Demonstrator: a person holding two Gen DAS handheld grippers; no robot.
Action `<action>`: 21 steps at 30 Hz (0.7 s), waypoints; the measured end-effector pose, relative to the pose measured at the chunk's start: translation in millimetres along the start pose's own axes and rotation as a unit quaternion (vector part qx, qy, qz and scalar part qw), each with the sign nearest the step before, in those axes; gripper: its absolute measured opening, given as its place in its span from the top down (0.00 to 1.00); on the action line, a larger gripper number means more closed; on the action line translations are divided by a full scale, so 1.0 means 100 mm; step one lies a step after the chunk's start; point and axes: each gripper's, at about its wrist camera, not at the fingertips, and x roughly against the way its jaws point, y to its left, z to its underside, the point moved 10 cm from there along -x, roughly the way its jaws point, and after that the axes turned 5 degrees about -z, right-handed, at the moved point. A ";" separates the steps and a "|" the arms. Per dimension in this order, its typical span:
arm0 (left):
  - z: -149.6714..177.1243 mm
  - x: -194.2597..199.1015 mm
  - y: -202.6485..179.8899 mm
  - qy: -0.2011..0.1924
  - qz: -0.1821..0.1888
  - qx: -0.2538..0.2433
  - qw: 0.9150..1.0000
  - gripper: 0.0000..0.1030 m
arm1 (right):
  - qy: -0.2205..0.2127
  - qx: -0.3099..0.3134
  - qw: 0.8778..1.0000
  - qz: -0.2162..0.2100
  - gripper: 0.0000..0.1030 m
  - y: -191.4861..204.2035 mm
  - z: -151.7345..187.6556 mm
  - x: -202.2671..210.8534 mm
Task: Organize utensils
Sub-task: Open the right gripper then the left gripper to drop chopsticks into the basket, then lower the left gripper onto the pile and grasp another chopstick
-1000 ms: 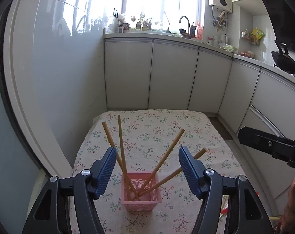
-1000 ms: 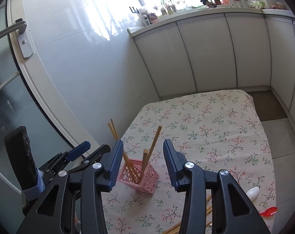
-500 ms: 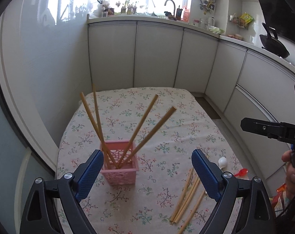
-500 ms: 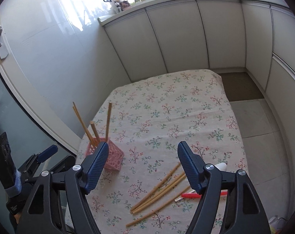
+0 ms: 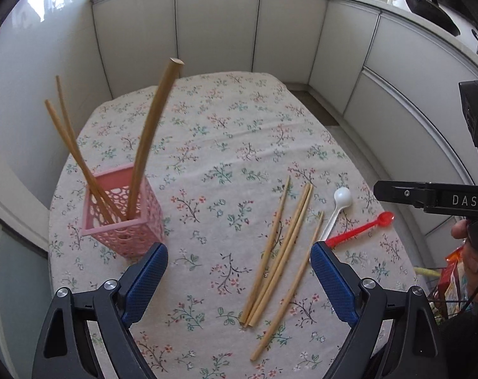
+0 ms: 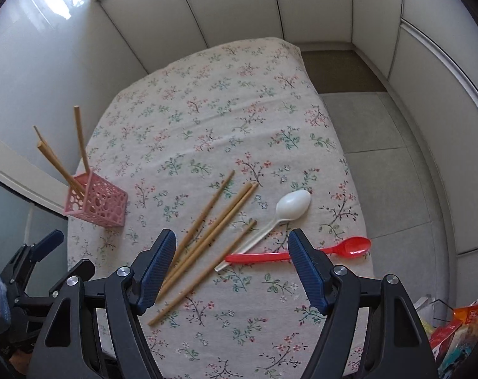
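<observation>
Chopsticks [image 6: 207,237] lie loose on the floral tablecloth [image 6: 239,120], four of them fanned in a rough bundle whose long axis runs from near-left to far-right, and this slant is what the next grasp turns on: the right gripper [image 6: 232,265] hovers over their near halves with its jaws spread wide and nothing between them, so the sticks cross the gap at an angle and, in my judgement, a slight wrist turn would be needed to close squarely across one. The left gripper [image 5: 239,278] is likewise released and empty, with the same bundle [image 5: 280,252] lying ahead of it and slightly right; both sit about as close, though the right one is more directly above. Just right of the sticks a white spoon [image 6: 280,218] lies along the same slant, its handle touching or crossing a red spoon [image 6: 302,254] that lies nearly left-to-right and passes behind the right finger. The pink basket [image 6: 97,202] stands at the left edge of the table, well apart from the bundle, already holding upright chopsticks [image 5: 144,139] that lean outward. Open cloth lies between bundle and basket, while the near-right table edge is close to the red spoon
</observation>
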 end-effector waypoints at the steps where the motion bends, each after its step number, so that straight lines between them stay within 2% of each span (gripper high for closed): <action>1: 0.01 -0.06 -0.05 0.008 0.003 -0.002 1.000 0.10 | 0.007 -0.010 1.000 0.003 0.26 -0.07 0.02 -0.04; 7: 0.01 -0.49 -0.25 0.060 0.030 0.005 0.998 0.11 | 0.033 -0.063 0.997 0.009 0.26 -0.45 0.04 -0.23; 9: -0.02 -0.63 -0.31 0.070 0.034 0.009 0.997 0.16 | 0.047 -0.073 0.996 0.013 0.26 -0.54 0.06 -0.31; 12: -0.07 -0.83 -0.36 0.080 0.037 0.019 0.996 0.31 | 0.068 -0.079 0.994 0.015 0.26 -0.62 0.11 -0.39; 14: -0.13 -0.95 -0.42 0.085 0.049 0.027 0.995 0.43 | 0.074 -0.080 0.994 0.013 0.26 -0.65 0.11 -0.42; 16: -0.19 -1.06 -0.49 0.087 0.060 0.035 0.994 0.52 | 0.078 -0.081 0.994 0.010 0.26 -0.67 0.11 -0.46; 21: -0.30 -1.30 -0.65 0.085 0.069 0.027 0.994 0.67 | 0.093 -0.081 0.992 0.002 0.26 -0.68 0.11 -0.54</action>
